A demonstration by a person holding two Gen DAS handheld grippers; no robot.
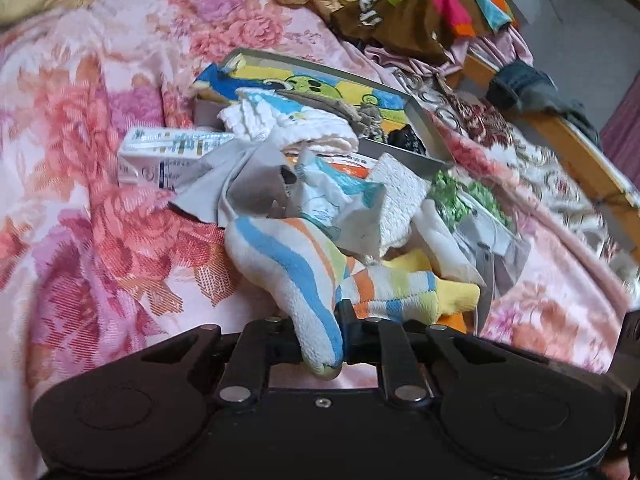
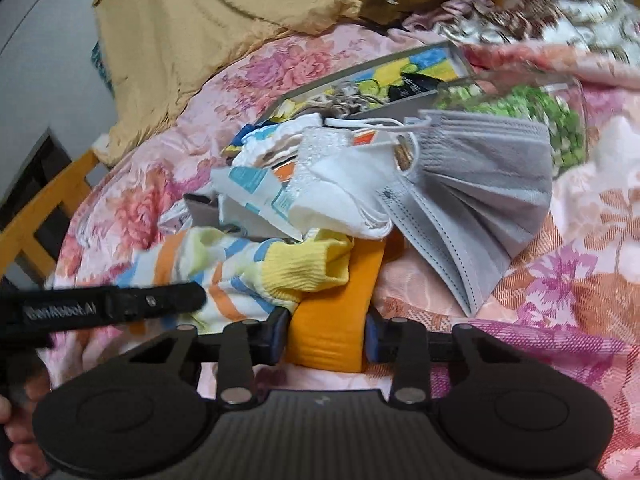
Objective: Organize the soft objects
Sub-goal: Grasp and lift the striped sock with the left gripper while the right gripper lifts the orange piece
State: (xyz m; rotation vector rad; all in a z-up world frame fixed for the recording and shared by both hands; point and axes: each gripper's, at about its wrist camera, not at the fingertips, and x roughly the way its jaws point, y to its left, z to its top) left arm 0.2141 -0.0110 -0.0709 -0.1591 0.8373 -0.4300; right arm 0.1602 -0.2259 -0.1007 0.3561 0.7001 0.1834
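On the floral bedspread (image 1: 100, 220) lies a heap of soft things. My left gripper (image 1: 320, 320) is shut on the toe end of a striped sock (image 1: 280, 256), white with blue, orange and yellow bands. A second striped sock (image 1: 400, 288) with a yellow cuff lies just to its right. In the right wrist view my right gripper (image 2: 326, 332) is shut on an orange cloth (image 2: 344, 292), which fills the gap between the blue pads. The striped sock (image 2: 224, 264) and the left gripper's finger (image 2: 120, 304) lie to its left. A grey face mask (image 2: 472, 184) and a white mask (image 2: 340, 188) lie beyond.
An open grey box (image 1: 400, 152) holding a cartoon cloth sits behind the heap, with a white medicine carton (image 1: 168, 156) to its left and a green-patterned packet (image 1: 460, 196) to its right. A mustard blanket (image 2: 200, 20), a clothes pile (image 1: 420, 12) and the wooden bed rail (image 1: 580, 148) border the bed.
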